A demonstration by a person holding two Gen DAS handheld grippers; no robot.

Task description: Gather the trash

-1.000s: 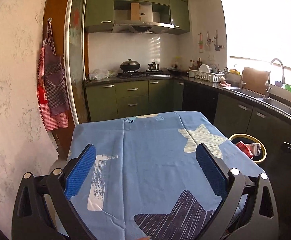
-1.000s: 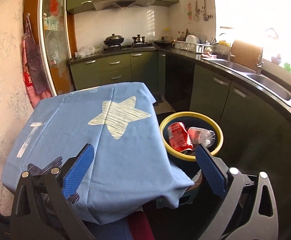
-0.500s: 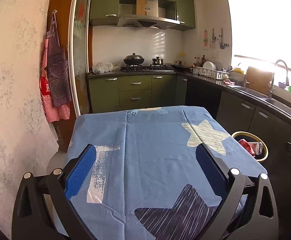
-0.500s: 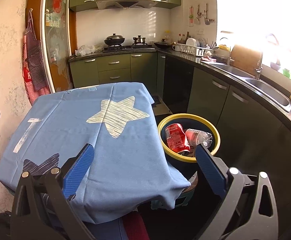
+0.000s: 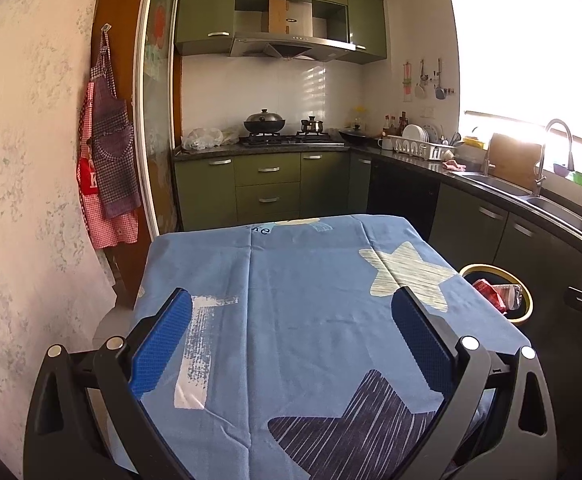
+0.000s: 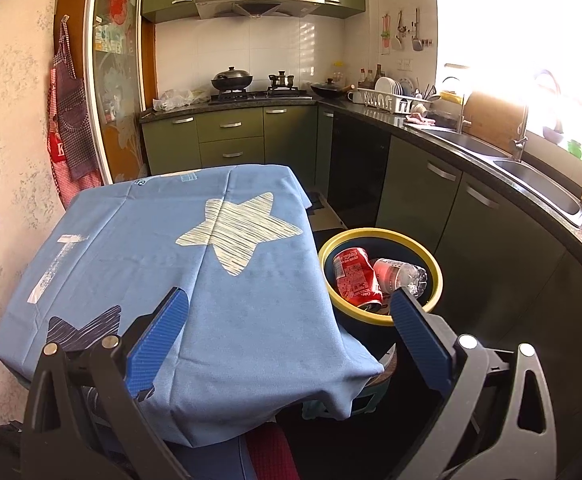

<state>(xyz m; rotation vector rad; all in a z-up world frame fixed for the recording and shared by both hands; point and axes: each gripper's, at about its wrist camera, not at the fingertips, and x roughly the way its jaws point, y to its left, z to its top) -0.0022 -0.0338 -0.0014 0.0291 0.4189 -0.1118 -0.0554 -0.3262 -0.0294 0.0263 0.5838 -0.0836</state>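
Note:
A yellow-rimmed trash bin (image 6: 435,276) stands on the floor right of the table; it also shows in the left wrist view (image 5: 527,300). Inside lie a crushed red can (image 6: 355,276) and a clear plastic bottle (image 6: 401,274). The table carries a blue cloth with stars (image 5: 311,300), also seen in the right wrist view (image 6: 163,264), with nothing lying on it. My left gripper (image 5: 291,336) is open and empty above the table's near part. My right gripper (image 6: 289,334) is open and empty over the table's near right corner, its right finger (image 6: 419,332) in front of the bin.
Green cabinets with a dark counter (image 5: 471,176) run along the back and right, with a stove and wok (image 5: 265,124), dish rack (image 5: 419,146) and sink (image 5: 547,204). Aprons (image 5: 107,148) hang on the left wall. A sliding glass door (image 5: 159,128) stands beyond the table.
Both grippers have drawn back and risen slightly, so the table and bin sit lower and farther in view. Both stay open and empty.

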